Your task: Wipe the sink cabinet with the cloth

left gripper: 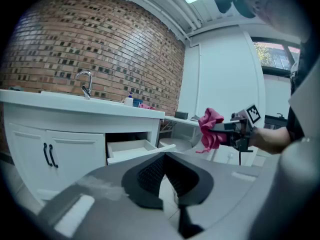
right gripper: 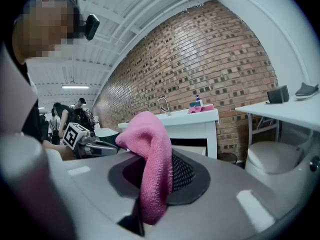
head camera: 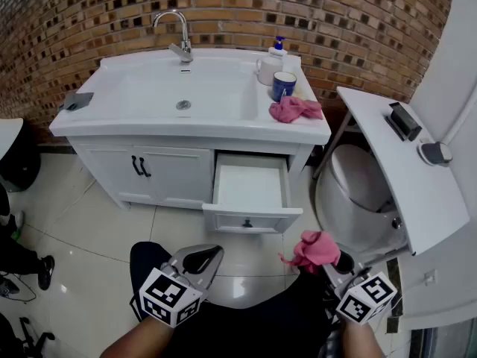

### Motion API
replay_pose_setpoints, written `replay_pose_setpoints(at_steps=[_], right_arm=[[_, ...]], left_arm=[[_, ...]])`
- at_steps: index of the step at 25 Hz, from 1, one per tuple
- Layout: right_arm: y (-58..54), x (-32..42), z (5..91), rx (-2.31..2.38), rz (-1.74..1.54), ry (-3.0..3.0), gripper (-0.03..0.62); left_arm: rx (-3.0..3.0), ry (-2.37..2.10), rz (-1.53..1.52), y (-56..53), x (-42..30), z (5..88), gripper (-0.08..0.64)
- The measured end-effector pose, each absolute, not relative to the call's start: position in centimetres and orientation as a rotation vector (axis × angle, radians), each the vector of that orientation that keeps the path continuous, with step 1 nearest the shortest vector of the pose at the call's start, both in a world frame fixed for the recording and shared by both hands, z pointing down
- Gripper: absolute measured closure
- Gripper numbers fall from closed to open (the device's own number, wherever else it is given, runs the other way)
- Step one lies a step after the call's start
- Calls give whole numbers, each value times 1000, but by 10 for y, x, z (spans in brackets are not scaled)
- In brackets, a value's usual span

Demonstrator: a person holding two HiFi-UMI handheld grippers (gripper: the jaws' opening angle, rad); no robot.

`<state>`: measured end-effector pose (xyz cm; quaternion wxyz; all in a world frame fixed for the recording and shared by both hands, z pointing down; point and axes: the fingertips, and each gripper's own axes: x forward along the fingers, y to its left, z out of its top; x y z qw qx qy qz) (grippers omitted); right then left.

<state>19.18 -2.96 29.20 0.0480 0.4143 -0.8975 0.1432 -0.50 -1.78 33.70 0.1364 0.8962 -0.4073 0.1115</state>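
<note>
The right gripper (head camera: 333, 265) was low down at the front of the head view, near the person's body. Its claw was closed on a pink cloth (head camera: 311, 250) — the cloth was pinched between the two jaws. One end puffed up over them and the other hung down. In the right gripper view the cloth (right gripper: 152, 154) covered much of the gap between the jaws.

The left gripper (head camera: 203, 258) was beside it, well apart from the cloth. Its jaws looked pressed together, with nothing between them. There may have been a thin slit left, but the left gripper view was too dark there to be sure.

The white sink cabinet (head camera: 171, 174) stood ahead of both grippers, against a brick wall (head camera: 358, 13). Neither gripper touched it. Its drawer (head camera: 223, 218) on the right side was pulled open, and the two doors on the left were shut. On top, a tap (head camera: 177, 32) stood behind the basin. At the right end sat a white mug (head camera: 268, 70) and a blue cup (head camera: 283, 85) — just in front of them lay a second pink cloth (head camera: 295, 109), bunched up. A toilet (head camera: 358, 192) stood to the right of the cabinet.
</note>
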Motion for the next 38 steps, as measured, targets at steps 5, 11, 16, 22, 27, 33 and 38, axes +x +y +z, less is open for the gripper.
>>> replay_pose_setpoints(at_steps=[5,11,16,22,27,33,38], right_arm=[[-76,201,260,1293,259,-2737,514],[-150,200,224,1369,73,-2703,514],[-215,163,214,1240,-120,-2618,514],[-271,101,234,993,-80,-2635,514],[-300,47,320,849,44,-2595,515],[-322,19,380,711,8,-2512,515],[-330,0,406,649,94,-2520,515]], left_arm=[[2663,-1149,317,-40,8,326,554],[2646,-1165,284,-67,-10,329,554],[2641,-1177,270,-92,-21,341,554],[2631,-1143,275,-111,-23,360,554],[2605,-1124,249,-122,-26,371,554],[2539,-1089,306,-116,-29,395,554],[2528,-1063,347,-109,-28,409,554]])
